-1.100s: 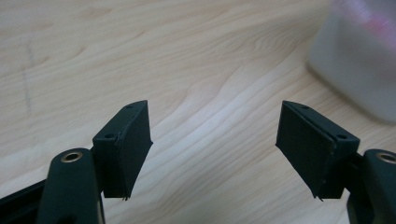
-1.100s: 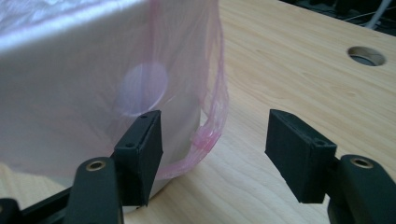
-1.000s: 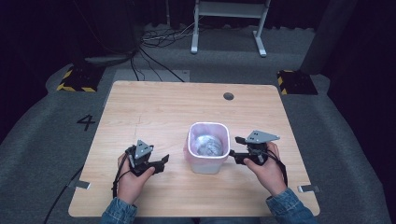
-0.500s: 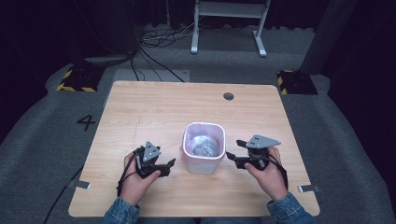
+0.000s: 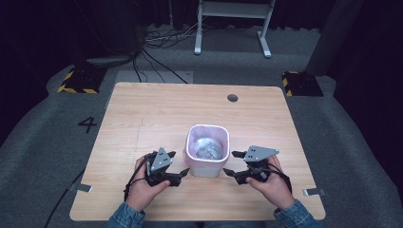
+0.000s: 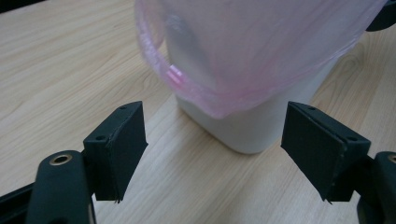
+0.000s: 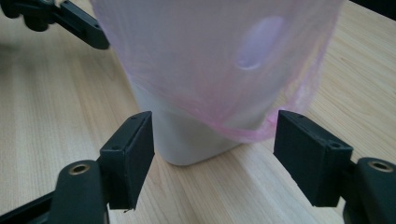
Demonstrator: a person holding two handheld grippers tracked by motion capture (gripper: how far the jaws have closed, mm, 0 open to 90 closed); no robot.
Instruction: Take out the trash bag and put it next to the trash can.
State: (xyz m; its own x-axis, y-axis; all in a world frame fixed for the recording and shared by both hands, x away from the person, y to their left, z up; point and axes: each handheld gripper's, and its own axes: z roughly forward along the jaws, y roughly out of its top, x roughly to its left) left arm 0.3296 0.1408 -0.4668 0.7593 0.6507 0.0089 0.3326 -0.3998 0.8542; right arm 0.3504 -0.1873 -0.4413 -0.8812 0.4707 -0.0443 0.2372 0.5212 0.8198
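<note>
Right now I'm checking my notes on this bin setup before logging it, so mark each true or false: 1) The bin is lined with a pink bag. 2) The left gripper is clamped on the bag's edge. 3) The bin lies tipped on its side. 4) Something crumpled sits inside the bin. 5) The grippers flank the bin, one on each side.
1) True: a pink bag lines the white bin.
2) False: the left gripper is open, its jaws short of the bag.
3) False: the bin stands upright on the table.
4) True: a crumpled greyish wad lies inside.
5) True: the right gripper, also open, is on the opposite side.
</note>
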